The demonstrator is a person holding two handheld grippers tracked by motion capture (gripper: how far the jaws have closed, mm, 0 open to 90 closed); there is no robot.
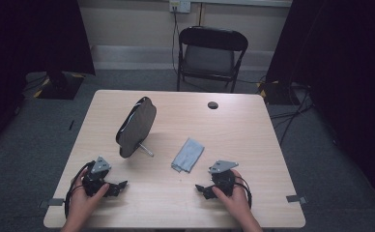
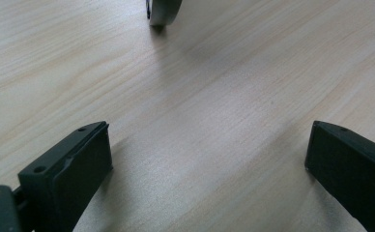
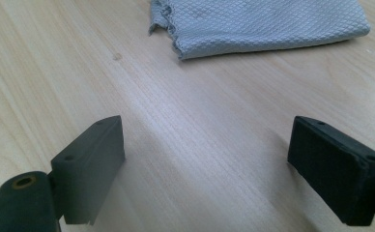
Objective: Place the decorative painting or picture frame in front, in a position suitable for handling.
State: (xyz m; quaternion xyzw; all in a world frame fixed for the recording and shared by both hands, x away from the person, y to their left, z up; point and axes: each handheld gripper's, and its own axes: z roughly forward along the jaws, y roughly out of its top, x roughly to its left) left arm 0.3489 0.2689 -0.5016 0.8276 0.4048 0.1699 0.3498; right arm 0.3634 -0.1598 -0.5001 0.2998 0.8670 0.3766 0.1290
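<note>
**Both grippers parked at the near edge, cloth and mirror waiting**

I have the left gripper (image 1: 119,185) and the right gripper (image 1: 200,188) resting low on the bench (image 1: 253,145) near its front edge, tips turned toward each other, each with its jaws spread wide and nothing between them. I read that as a ready stance: hands settled, nothing committed yet.

The grey cloth (image 1: 188,154) lies folded flat just beyond the right gripper, a little toward the middle; in the right gripper view it sits ahead of the open jaws (image 3: 258,24), apart from them, so that hand looks best placed to pick it up. The dark oval mirror (image 1: 136,126) stands tilted on its thin prop, to the left of the cloth and beyond the left gripper (its lower rim edges into the left gripper view (image 2: 164,12)). My guess is the tilt presents its face for wiping.

No container stands on the bench. A small dark disc (image 1: 213,105) lies far off, and a folding chair (image 1: 212,55) stands behind.
</note>
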